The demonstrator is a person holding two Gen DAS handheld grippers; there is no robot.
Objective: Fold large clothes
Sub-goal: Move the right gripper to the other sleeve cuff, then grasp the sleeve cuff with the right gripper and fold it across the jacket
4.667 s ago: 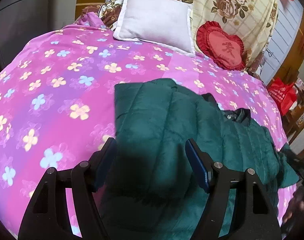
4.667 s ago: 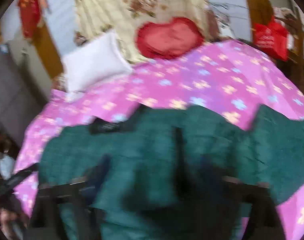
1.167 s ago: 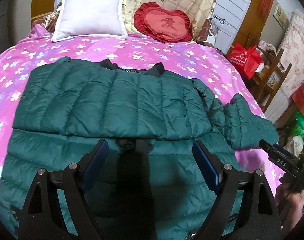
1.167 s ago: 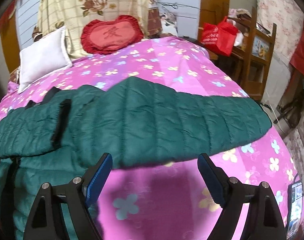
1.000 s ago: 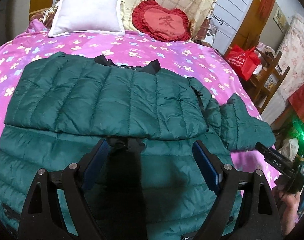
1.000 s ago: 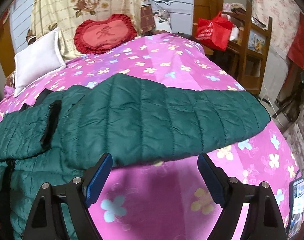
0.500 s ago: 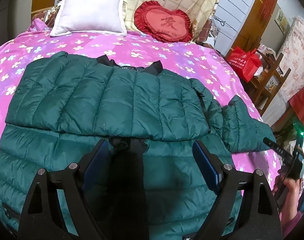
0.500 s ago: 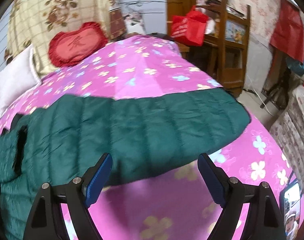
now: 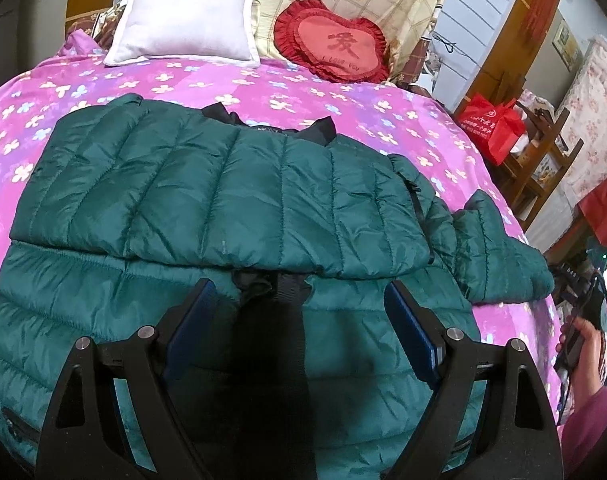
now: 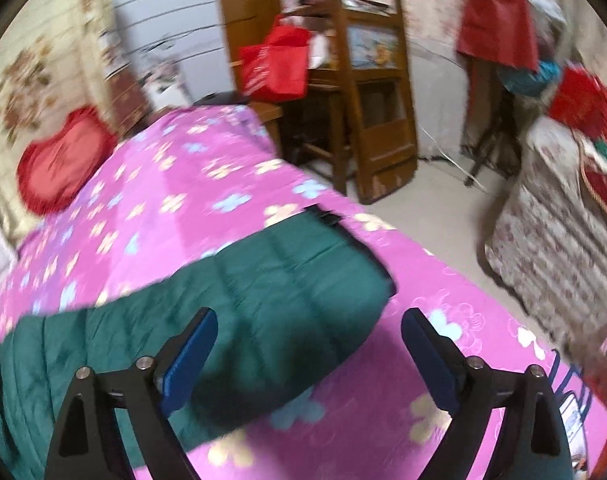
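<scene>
A dark green quilted puffer jacket [image 9: 231,200] lies spread on the pink flowered bed [image 9: 343,92]. One sleeve is folded across its upper body; the other sleeve [image 9: 499,248] lies out to the right toward the bed's edge. My left gripper [image 9: 299,308] is open and empty, just above the jacket's middle below the folded sleeve. My right gripper [image 10: 309,344] is open and empty, hovering over the end of the outstretched sleeve [image 10: 295,276], whose cuff lies near the bed's right edge. The right wrist view is motion-blurred.
A white pillow [image 9: 187,16] and a red heart cushion [image 9: 335,46] lie at the head of the bed. Right of the bed stand a wooden shelf [image 10: 375,100] with a red bag [image 10: 277,62], and a floral-covered piece of furniture [image 10: 555,216].
My right gripper has swung right along the outstretched sleeve to its cuff end near the bed's edge. My left gripper has barely moved. Both stay open.
</scene>
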